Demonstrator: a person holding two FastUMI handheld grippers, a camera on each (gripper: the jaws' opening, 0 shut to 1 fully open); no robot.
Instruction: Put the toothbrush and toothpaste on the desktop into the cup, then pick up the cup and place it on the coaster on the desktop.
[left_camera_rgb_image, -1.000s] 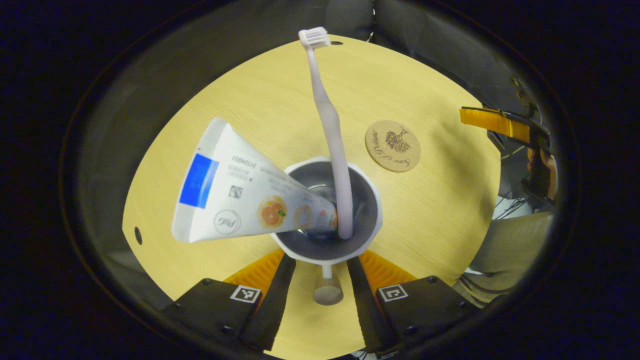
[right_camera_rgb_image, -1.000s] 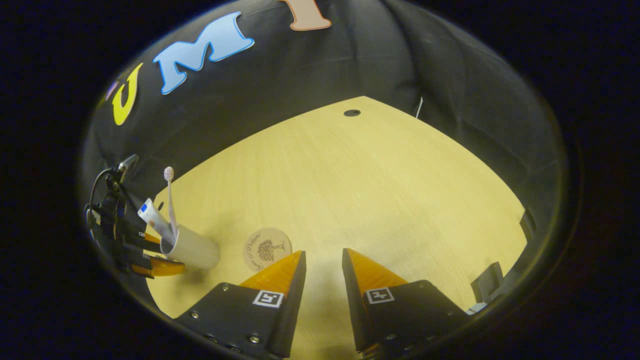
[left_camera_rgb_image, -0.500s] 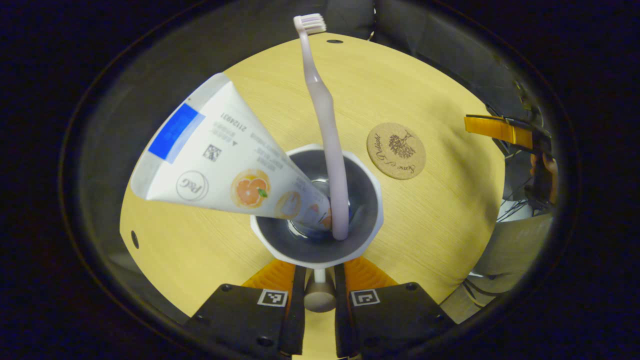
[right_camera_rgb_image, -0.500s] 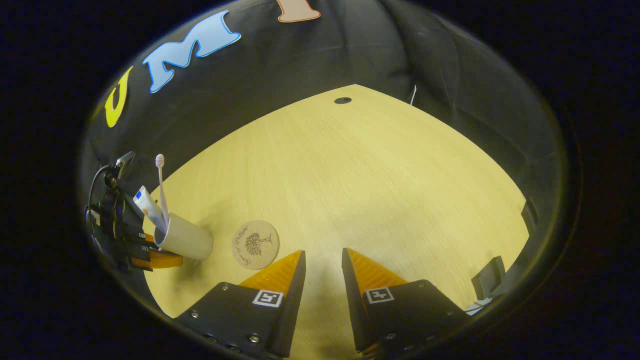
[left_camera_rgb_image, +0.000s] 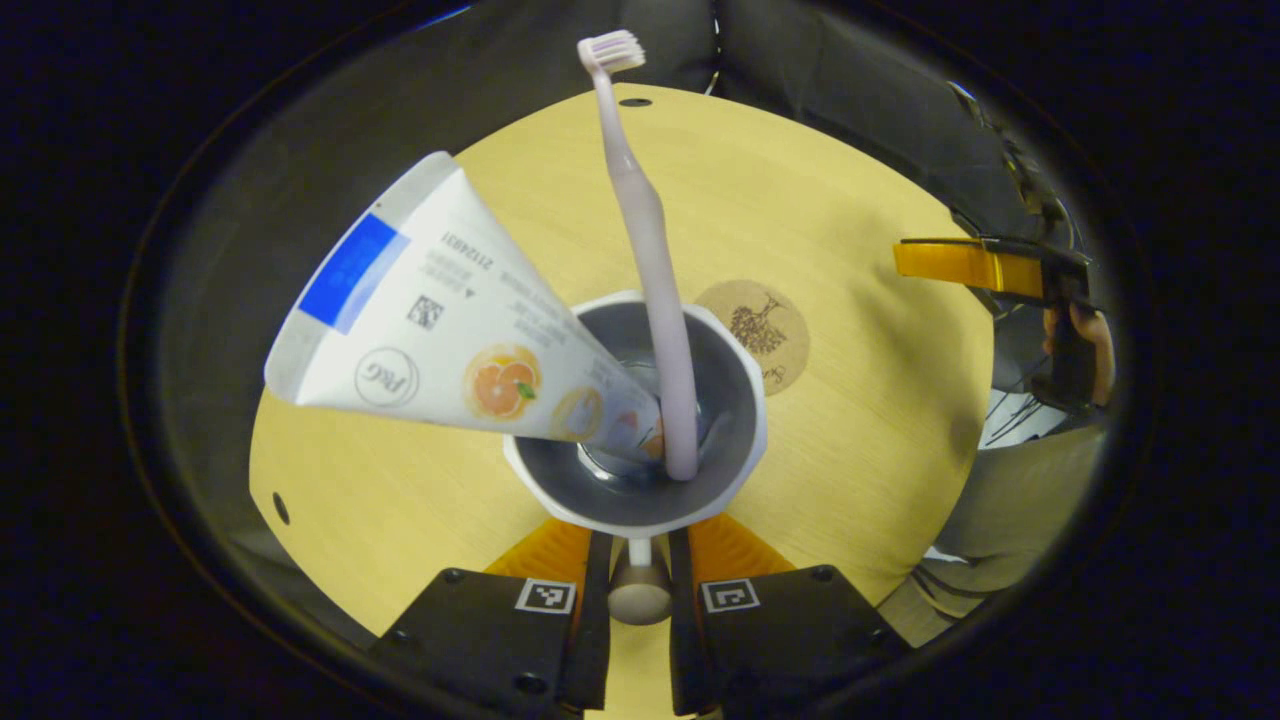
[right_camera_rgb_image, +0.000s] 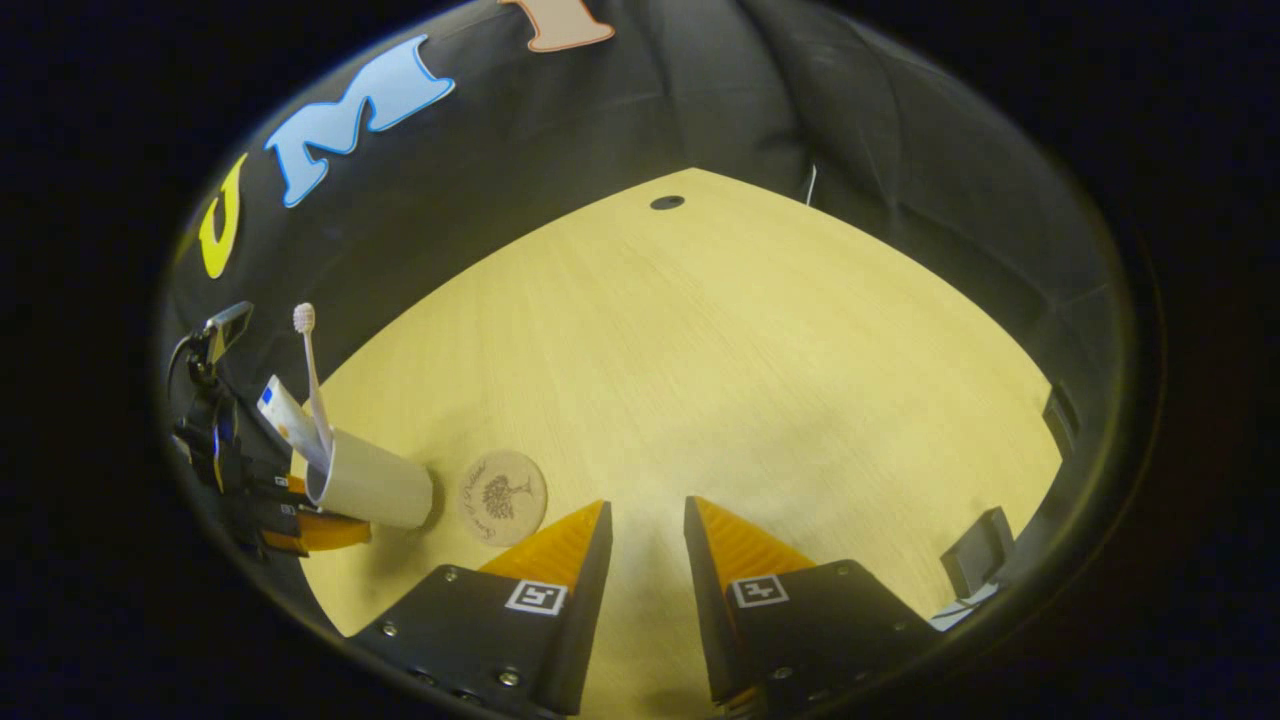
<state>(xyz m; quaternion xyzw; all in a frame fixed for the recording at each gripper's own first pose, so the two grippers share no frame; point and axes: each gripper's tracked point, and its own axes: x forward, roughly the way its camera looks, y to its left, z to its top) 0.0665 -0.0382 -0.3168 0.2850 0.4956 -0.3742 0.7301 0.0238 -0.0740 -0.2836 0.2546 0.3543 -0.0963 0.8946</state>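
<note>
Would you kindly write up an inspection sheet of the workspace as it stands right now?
Surface: light wooden desktop with a small dark hole near its far edge.
Job's things: toothbrush and toothpaste tube stand in the cup; coaster lies beside the cup, not under it.
Clutter: nothing seen.
Grippers: left gripper shut on the cup's handle; right gripper open, holding nothing, above bare desktop.
Cables: thin white cable against the far wall.
Surroundings: black cloth wall; a person's hand.
</note>
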